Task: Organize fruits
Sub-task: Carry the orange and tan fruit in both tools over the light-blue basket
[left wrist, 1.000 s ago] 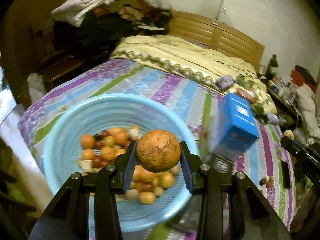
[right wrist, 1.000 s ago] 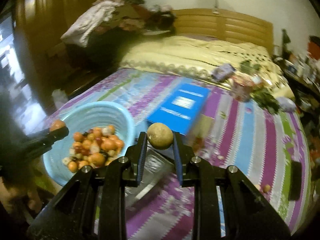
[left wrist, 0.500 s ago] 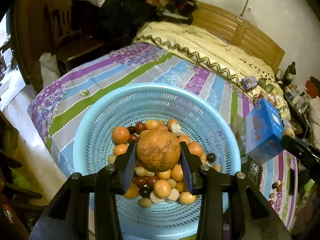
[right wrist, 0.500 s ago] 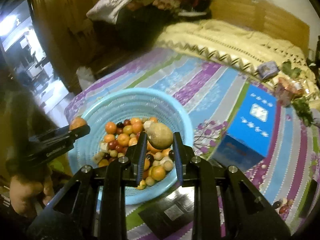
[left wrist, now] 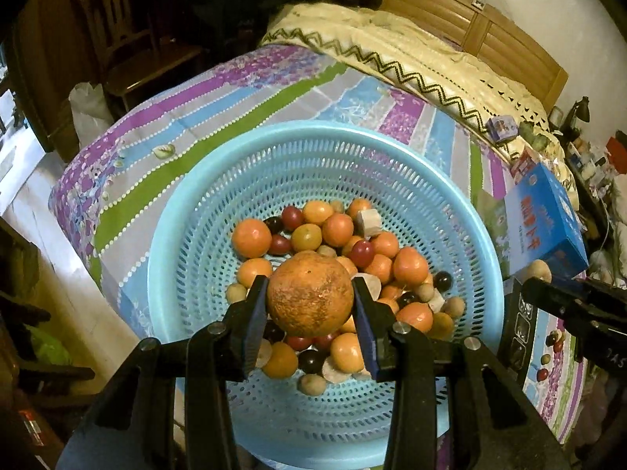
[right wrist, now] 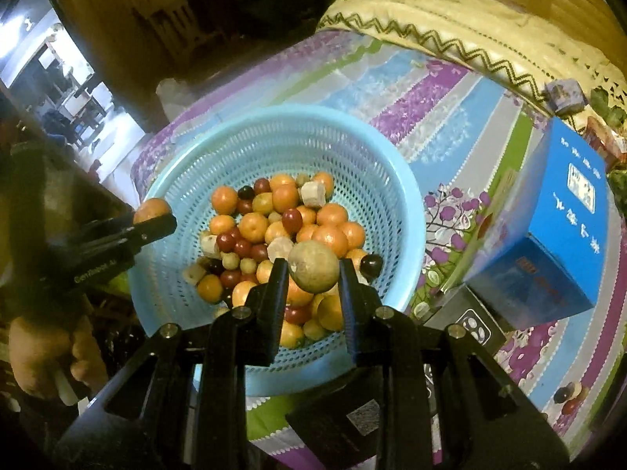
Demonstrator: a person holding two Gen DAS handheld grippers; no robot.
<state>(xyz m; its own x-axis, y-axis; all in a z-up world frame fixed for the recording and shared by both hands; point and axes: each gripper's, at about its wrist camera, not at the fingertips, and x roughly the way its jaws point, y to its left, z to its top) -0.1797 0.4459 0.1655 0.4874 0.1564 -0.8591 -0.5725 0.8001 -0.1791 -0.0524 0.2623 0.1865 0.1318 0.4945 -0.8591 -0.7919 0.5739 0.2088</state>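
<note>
Left gripper (left wrist: 310, 305): pinching rough orange (left wrist: 309, 293), above blue basket (left wrist: 188, 211).
Right gripper (right wrist: 313, 274): pinching brown fruit (right wrist: 313, 261), above basket's fruit pile (right wrist: 274, 223).

Left hand-held gripper (left wrist: 310, 305) and right hand-held gripper (right wrist: 313, 274), both clamped, fingers pointing forward and down.

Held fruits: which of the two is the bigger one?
The orange in the left gripper; the brownish fruit in the right gripper is smaller.
</note>
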